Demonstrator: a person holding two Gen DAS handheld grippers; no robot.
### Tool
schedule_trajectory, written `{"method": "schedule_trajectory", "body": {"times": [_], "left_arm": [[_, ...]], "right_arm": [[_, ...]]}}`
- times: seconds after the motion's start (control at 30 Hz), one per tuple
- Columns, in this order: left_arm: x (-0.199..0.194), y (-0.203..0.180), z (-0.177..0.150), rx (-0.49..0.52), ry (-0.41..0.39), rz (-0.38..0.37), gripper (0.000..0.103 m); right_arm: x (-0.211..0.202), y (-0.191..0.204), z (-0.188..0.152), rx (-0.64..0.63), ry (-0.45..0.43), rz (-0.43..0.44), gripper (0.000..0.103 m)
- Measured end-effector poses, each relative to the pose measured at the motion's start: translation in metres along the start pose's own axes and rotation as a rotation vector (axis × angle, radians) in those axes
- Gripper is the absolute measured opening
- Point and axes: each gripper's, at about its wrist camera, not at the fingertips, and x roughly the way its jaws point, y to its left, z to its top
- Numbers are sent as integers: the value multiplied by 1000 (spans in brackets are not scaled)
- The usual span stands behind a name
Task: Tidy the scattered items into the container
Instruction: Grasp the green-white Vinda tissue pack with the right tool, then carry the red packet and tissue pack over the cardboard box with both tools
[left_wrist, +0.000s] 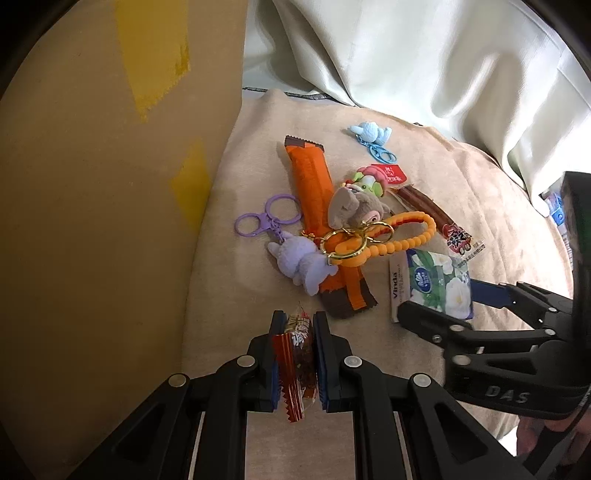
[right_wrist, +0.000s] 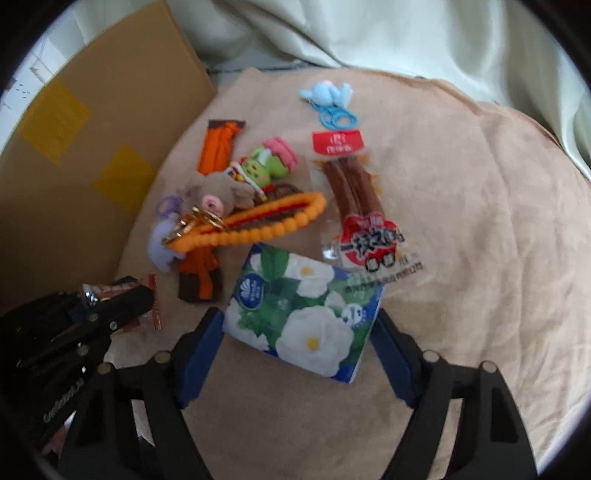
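The left gripper (left_wrist: 298, 325) was clamped on a small red snack packet (left_wrist: 295, 363) beside the cardboard box (left_wrist: 103, 206). The right gripper (right_wrist: 299, 332) stood spread around the floral tissue pack (right_wrist: 303, 317), which lay on the beige cloth (right_wrist: 461, 221) near its front edge.

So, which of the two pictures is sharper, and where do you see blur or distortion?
The left wrist view is sharper: print on the tissue pack and on the snack packet in the left gripper reads crisply. The right wrist view is softer overall, with the blue keychain smeared. Both show fisheye bending and dark corners.
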Motion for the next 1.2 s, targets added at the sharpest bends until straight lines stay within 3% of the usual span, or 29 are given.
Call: {"method": "schedule_trajectory", "body": {"times": [0.17, 0.4, 0.63, 0.93, 1.2], "left_arm": [[-7, -9, 2, 38, -6, -3, 15], [-31, -45, 17, 154, -73, -27, 15], [-48, -62, 34, 185, -102, -69, 15], [-66, -70, 50, 201, -115, -66, 15], [-123, -60, 85, 199, -246, -31, 15]], "right_arm": [[-23, -15, -5, 22, -30, 33, 81], [-86, -59, -10, 103, -157, -19, 81], [-129, -91, -13, 167, -232, -61, 81], [-128, -86, -3, 171, -246, -54, 81], [-168, -52, 38, 65, -349, -31, 81]]}}
